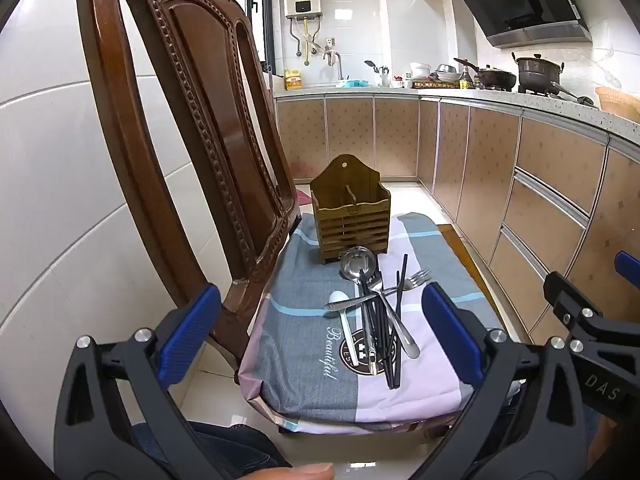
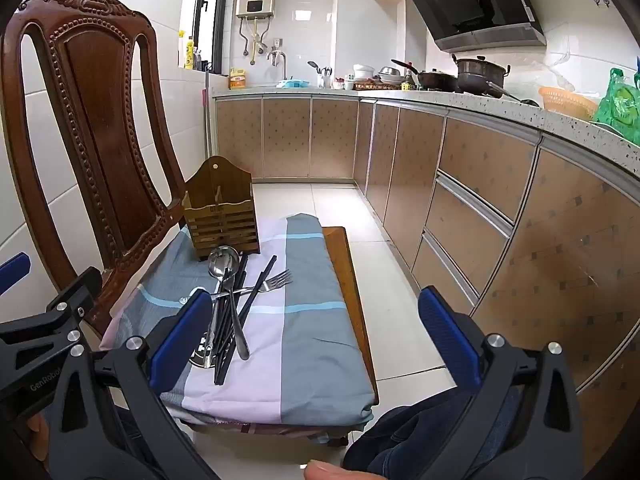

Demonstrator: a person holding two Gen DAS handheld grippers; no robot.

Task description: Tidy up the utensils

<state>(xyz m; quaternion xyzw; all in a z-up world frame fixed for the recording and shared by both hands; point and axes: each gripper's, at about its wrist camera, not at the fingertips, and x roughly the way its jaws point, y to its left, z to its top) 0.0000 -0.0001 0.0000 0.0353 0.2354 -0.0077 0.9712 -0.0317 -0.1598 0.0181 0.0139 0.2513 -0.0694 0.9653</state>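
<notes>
On the cloth-covered chair seat (image 1: 304, 344), utensils (image 1: 376, 312) lying in a crossed pile, long axes mostly toward the wooden holder (image 1: 350, 216) standing upright behind, ladle bowl nearest it, fork tines to the right. Bare cloth around the pile; wooden seat edge exposed on the right. Left gripper (image 1: 320, 332) and right gripper (image 2: 316, 336) both wide apart, grasping nothing. Pile partly hidden by right gripper's finger.

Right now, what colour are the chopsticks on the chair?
Black chopsticks, clearest in the left wrist view.
</notes>
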